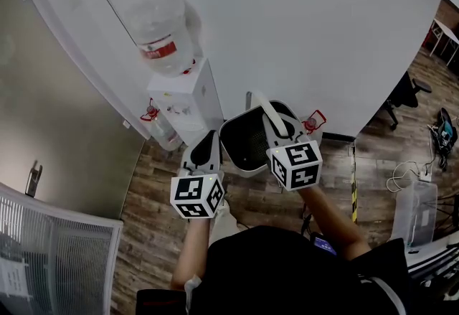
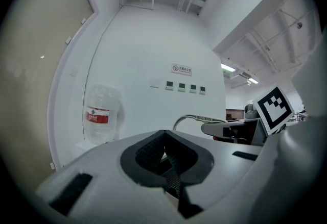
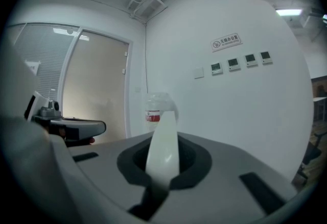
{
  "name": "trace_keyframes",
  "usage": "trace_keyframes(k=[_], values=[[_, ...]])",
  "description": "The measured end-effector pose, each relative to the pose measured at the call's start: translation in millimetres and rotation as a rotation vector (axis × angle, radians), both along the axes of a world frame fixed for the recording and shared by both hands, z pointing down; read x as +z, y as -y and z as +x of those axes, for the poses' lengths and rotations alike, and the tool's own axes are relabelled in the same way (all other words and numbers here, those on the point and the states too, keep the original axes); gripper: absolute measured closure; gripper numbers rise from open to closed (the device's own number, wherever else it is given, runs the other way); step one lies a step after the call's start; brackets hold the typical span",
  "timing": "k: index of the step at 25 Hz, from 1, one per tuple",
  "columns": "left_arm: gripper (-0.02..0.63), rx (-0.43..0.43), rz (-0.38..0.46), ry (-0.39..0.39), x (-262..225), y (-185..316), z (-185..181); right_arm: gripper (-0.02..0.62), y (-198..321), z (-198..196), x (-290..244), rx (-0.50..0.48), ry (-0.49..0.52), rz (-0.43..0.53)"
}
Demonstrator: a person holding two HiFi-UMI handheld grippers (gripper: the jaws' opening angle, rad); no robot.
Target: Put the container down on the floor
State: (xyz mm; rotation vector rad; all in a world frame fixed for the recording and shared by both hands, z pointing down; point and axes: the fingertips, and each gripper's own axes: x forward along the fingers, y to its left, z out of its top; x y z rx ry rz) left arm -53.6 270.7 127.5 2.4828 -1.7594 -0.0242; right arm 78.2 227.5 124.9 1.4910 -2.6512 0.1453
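The container (image 1: 247, 143) is a white bin with a dark inside, held up in front of the wall between both grippers. Its white handle (image 1: 269, 109) arches over the opening. My right gripper (image 1: 281, 127) is shut on that handle, which runs as a white strip (image 3: 162, 139) up between the jaws of the right gripper (image 3: 162, 169). My left gripper (image 1: 206, 145) sits at the bin's left rim. In its own view the left gripper (image 2: 164, 159) has its jaws together, and I cannot make out anything between its dark pads.
A water dispenser (image 1: 188, 95) with an upturned bottle (image 1: 161, 26) stands against the wall just left of the bin. Wooden floor (image 1: 251, 199) lies below. An office chair (image 1: 405, 95), a clear plastic box (image 1: 414, 209) and cables are at the right.
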Motion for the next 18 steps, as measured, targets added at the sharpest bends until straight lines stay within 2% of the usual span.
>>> trace_keyframes(k=[18], values=[[0.592, 0.030, -0.029, -0.018, 4, 101, -66, 0.566, 100, -62, 6, 0.037, -0.001, -0.030]])
